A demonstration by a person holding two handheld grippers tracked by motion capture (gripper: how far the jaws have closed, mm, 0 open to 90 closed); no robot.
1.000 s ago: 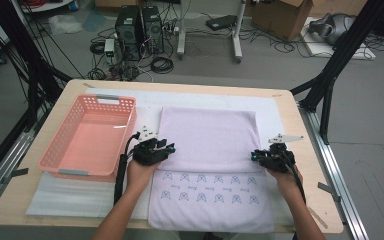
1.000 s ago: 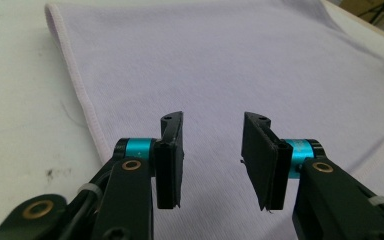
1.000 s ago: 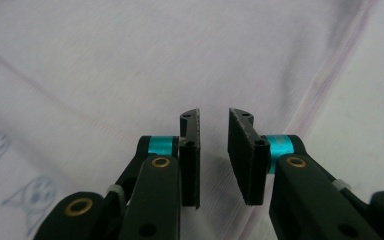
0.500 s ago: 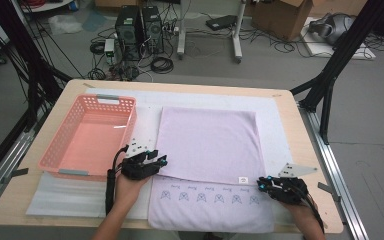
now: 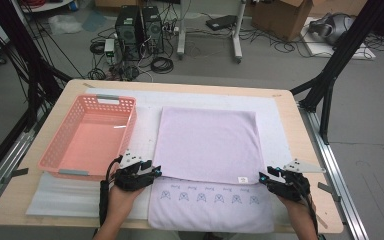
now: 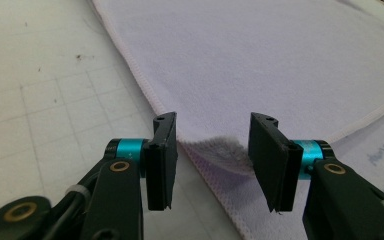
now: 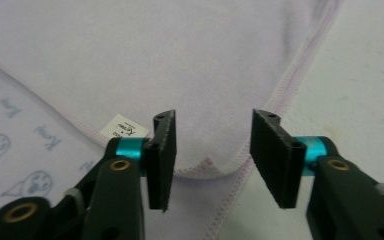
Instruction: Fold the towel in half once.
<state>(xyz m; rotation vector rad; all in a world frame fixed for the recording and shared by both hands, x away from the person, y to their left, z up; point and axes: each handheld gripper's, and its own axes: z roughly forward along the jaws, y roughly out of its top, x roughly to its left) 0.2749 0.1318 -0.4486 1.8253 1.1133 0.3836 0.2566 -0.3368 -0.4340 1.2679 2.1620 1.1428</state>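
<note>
1. Now the towel point(image 5: 207, 150) lies flat on a white mat point(image 5: 275, 120) on the wooden table point(image 5: 75, 90), folded so its plain lilac upper layer covers all but a printed strip nearest the person.
2. Just left of the towel stands a pink basket point(image 5: 87, 135), its long side parallel to the towel's left edge.
3. At the towel's folded layer, near-left corner, sits the left gripper point(image 5: 152, 172); its jaws stand part open and have just been opening. In the left gripper view point(image 6: 212, 160) that corner lies loose between them, slightly raised, with neither pad pressing on it.
4. At the same layer's near-right corner sits the right gripper point(image 5: 266, 178); its jaws have just been opening too. In the right gripper view point(image 7: 212, 152) the rounded corner lies between the parted pads, untouched, with a small white label point(image 7: 122, 127) just left of it.
5. Beyond the towel, the mat's printed grid shows bare, with a few dark specks in the left gripper view.
6. Past the table's far edge from the towel, the grey floor holds 2 black computer towers point(image 5: 140, 25), tangled cables point(image 5: 162, 64), a white stand's legs point(image 5: 237, 30) and a cardboard box point(image 5: 285, 15).
7. Black frame struts point(image 5: 332, 70) rise right of the towel, beside the table's metal rail point(image 5: 330, 165).
</note>
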